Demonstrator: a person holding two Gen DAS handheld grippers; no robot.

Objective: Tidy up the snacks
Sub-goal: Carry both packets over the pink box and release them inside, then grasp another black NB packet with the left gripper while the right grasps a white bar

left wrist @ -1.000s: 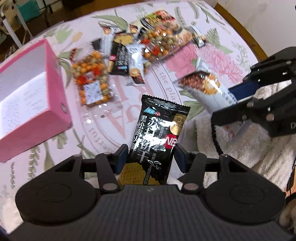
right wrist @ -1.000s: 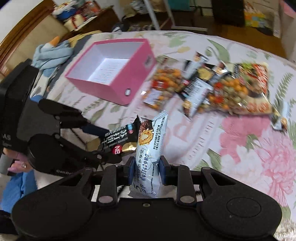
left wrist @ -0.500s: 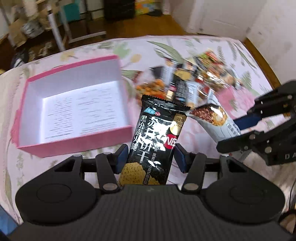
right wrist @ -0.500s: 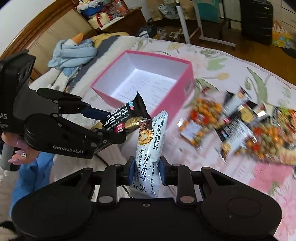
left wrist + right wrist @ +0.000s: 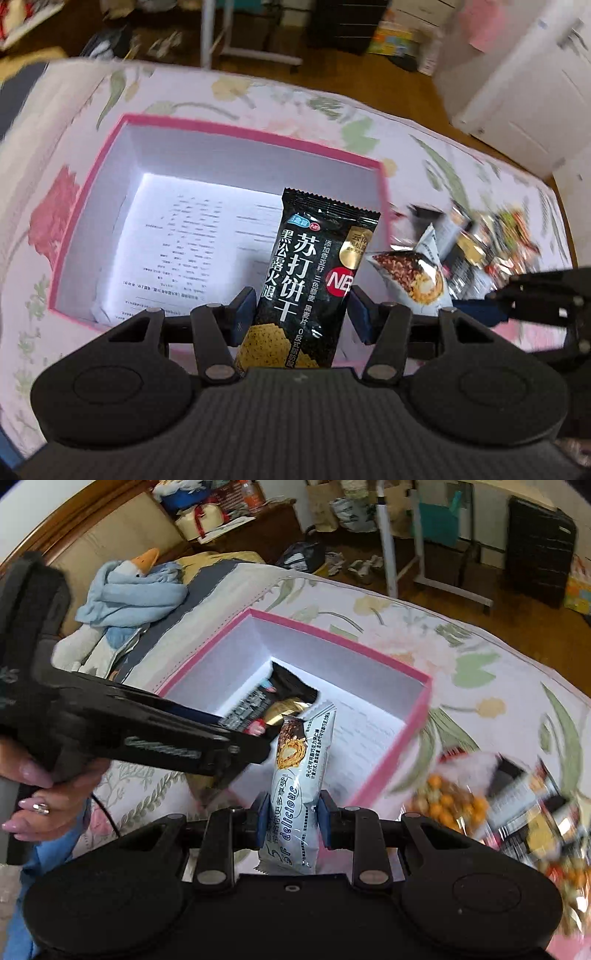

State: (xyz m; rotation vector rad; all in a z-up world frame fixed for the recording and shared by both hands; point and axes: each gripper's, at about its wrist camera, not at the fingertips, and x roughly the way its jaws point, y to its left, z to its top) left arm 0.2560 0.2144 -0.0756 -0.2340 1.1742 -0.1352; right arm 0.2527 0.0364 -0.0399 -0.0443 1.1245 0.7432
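The snack pile (image 5: 517, 812) is smeared by blur (labels unreadable) and cut off at the frame's right edge; the box's (image 5: 236, 129) near wall hides behind the left gripper (image 5: 303, 314).

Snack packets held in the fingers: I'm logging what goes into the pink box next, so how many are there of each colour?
Black cracker packet, in the left gripper: 1
Pale blue bar packet, in the right gripper: 1
Total: 2

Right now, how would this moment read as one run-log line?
left tongs: shut on black cracker packet | right tongs: shut on pale blue snack bar | both above pink box | nothing released
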